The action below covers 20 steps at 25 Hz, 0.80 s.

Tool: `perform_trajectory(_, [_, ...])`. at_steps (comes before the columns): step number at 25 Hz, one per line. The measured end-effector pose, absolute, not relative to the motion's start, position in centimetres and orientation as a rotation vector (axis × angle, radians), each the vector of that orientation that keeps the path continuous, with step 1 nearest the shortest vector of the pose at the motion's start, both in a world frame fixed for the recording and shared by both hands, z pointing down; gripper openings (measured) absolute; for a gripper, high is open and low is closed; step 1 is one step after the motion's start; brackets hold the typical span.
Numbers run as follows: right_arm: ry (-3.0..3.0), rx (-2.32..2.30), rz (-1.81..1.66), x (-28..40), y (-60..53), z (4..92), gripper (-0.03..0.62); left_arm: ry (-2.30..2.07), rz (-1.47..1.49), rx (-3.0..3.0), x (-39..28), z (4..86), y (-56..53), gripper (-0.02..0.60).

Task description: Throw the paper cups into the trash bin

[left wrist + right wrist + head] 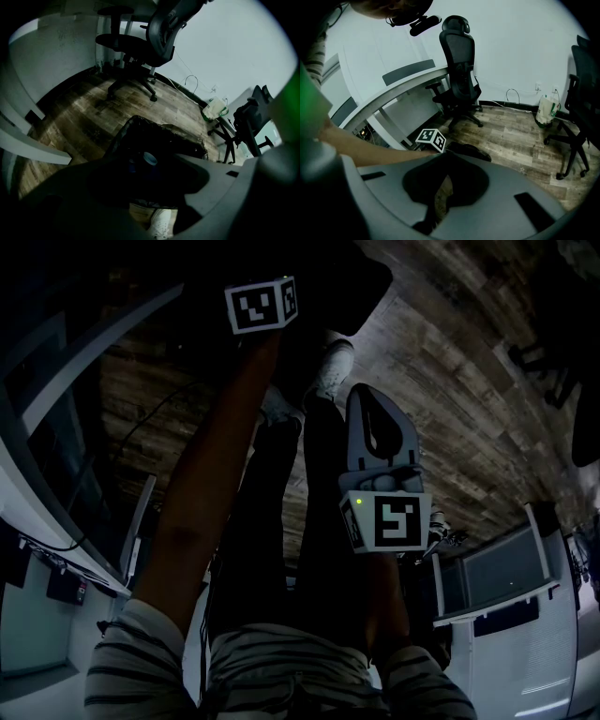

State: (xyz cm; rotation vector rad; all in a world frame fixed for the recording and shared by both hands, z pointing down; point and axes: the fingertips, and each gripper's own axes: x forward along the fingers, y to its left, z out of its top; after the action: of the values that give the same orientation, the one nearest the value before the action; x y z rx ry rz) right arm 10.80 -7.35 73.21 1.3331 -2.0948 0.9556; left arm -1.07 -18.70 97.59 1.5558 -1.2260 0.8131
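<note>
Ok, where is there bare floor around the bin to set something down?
In the left gripper view, bare wood floor lies left of the trash bin, up to the white desk, and beyond it toward the office chair. Right of the bin it is crowded: a second chair's base, cables and a white bag.
</note>
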Motion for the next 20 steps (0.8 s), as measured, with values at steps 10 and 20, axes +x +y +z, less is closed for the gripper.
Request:
perform_trajectory(10, [-2.098, 1.366, 0.939, 11.4, -7.6, 71.9, 0.011, -1.220, 0.814, 1.575, -0.5, 95.8, -18.3, 0.270])
perform_trajectory(20, [-2.113, 1.397, 0.909, 11.9, -7.9, 69.4, 0.011, -1.232, 0.793, 1.598, 0.0, 92.5, -18.8, 0.210])
